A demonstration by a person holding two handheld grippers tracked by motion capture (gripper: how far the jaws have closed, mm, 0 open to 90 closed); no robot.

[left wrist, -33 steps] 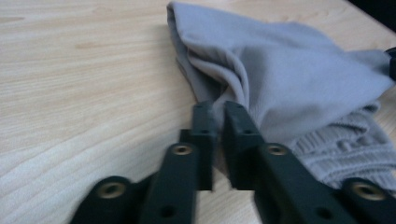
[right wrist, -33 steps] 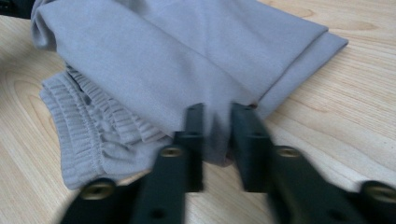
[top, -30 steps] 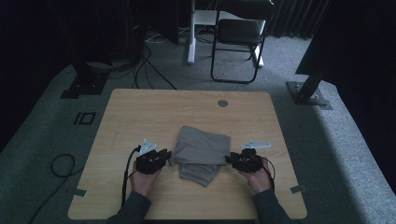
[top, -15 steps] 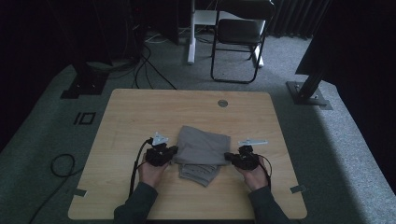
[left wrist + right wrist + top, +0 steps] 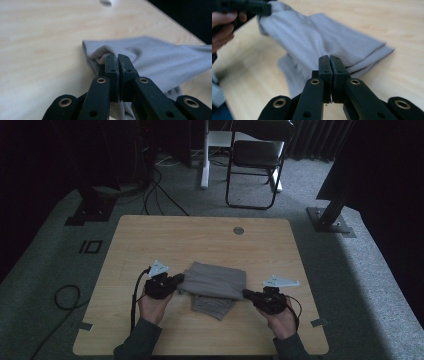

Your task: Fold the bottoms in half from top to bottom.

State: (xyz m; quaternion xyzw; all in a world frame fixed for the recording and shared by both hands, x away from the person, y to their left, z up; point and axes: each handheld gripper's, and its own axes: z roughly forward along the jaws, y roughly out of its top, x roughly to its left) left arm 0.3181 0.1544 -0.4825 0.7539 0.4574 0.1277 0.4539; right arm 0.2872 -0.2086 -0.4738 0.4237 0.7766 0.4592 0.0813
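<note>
High view shows your left gripper (image 5: 176,281) and right gripper (image 5: 248,294) each pinching an opposite edge of the grey folded cloth (image 5: 216,283) mid-table (image 5: 150,235), likely so you can lift or fold it evenly.

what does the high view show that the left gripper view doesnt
High view alone: both hands, the left hand and the right hand, the right gripper at the grey folded cloth's right edge, the whole wooden table with a round grommet, plus a chair and floor cables beyond.

Left gripper view alone: the left gripper from close up, jaws pressed together on a bunched edge of the cloth, with the fabric puckering at the tips.

Both: the grey cloth, the light wood tabletop, and the left gripper at the cloth's left edge.
</note>
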